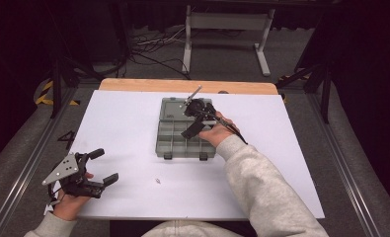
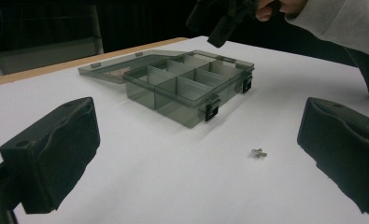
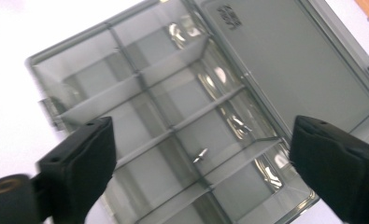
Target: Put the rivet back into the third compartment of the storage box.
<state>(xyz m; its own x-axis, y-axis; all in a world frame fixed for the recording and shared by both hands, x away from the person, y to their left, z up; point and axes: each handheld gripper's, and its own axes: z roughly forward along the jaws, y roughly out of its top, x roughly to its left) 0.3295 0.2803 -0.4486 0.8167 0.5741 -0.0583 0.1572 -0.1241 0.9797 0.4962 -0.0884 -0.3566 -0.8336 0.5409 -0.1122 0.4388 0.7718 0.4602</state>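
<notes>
Screw (image 3: 201,155) in the organizer box (image 3: 126,88), lying loose on the floor of a compartment in the middle row, directly between and beyond the spread jaws of the right gripper (image 3: 201,172). Nothing pinched: pads wide apart, gripper hovering above the open box (image 1: 185,133), lid (image 3: 289,70) folded flat behind. Reads as one small part delivered. Farther out, a second screw (image 2: 258,152) on the bare white table (image 2: 126,177), short of the box's latched front wall, just ahead of the left gripper (image 2: 196,172) and nearer its right-hand jaw. That gripper likewise wide open and empty, resting low at the near left of the table (image 1: 81,173). Judged partway done: one screw binned, one left to pick up and drop in, lid not yet closed.
</notes>
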